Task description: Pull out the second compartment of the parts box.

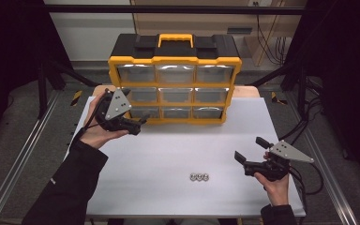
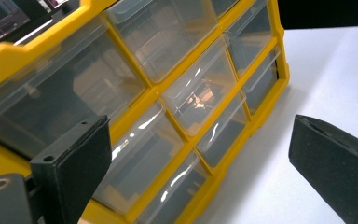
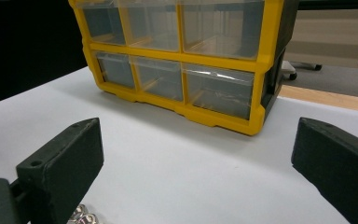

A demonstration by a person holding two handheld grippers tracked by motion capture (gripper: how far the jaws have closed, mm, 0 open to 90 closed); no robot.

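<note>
High view first: we see a yellow and black drawer cabinet (image 1: 175,77) standing at the far edge of the white table (image 1: 168,150), with three rows of three clear drawers facing us and a yellow handle (image 1: 175,40) on top. Our left gripper (image 1: 138,125) sits just in front of the cabinet's lower left corner, level with the bottom row, and its tip is close to the bottom-left drawer (image 1: 145,112) (whether it touches the frame we cannot tell from above). Its jaws stand wide apart with nothing between them; in the left gripper view the left gripper (image 2: 200,163) frames the tilted drawer fronts, and the cabinet (image 2: 168,93) runs slantwise across that picture.

Our right gripper (image 1: 249,150) hovers over the near right part of the table, well apart from the cabinet, held in the right hand (image 1: 275,180). Its jaws are also spread wide and hold nothing. In the right gripper view the right gripper (image 3: 198,163) looks across bare table at the cabinet (image 3: 177,60), whose lower rows of drawers face it.

Three small metal nuts (image 1: 199,177) lie in a short row on the table near our edge, between the two hands and nearer the right gripper. In the right gripper view the nuts (image 3: 84,216) peek out just beside the left jaw, at the bottom edge.
</note>
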